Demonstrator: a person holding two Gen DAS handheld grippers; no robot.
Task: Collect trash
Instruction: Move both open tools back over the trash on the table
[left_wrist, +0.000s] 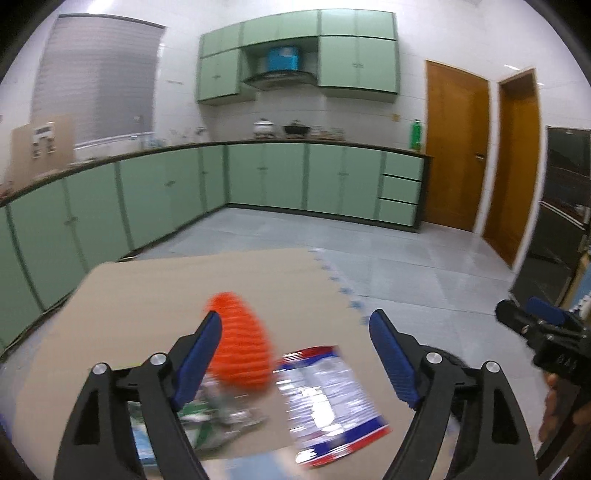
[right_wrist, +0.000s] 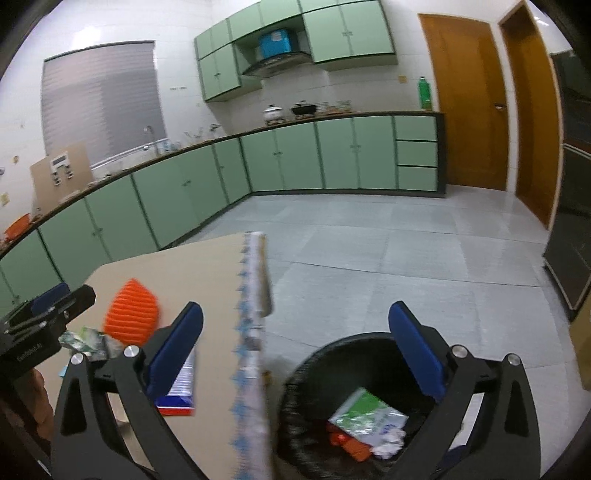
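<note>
My left gripper (left_wrist: 295, 325) is open and empty above a tan table (left_wrist: 147, 295). Under it lie an orange ribbed piece (left_wrist: 242, 354), a silver wrapper with red and blue ends (left_wrist: 328, 398), and a crumpled green and clear wrapper (left_wrist: 214, 413). My right gripper (right_wrist: 295, 325) is open and empty over the table's right edge (right_wrist: 251, 332) and a black trash bin (right_wrist: 314, 369). The bin holds a green and white packet (right_wrist: 365, 413), an orange item (right_wrist: 351, 446) and crumpled white paper (right_wrist: 388, 443). The orange piece (right_wrist: 131, 314) and silver wrapper (right_wrist: 183, 387) also show in the right wrist view.
Green kitchen cabinets (left_wrist: 258, 177) run along the left and far walls. Wooden doors (left_wrist: 458, 147) stand at the far right, and a dark appliance (left_wrist: 561, 206) is on the right. The grey tiled floor (right_wrist: 406, 258) lies beyond the table. The right gripper's body (left_wrist: 546, 339) shows at the right edge.
</note>
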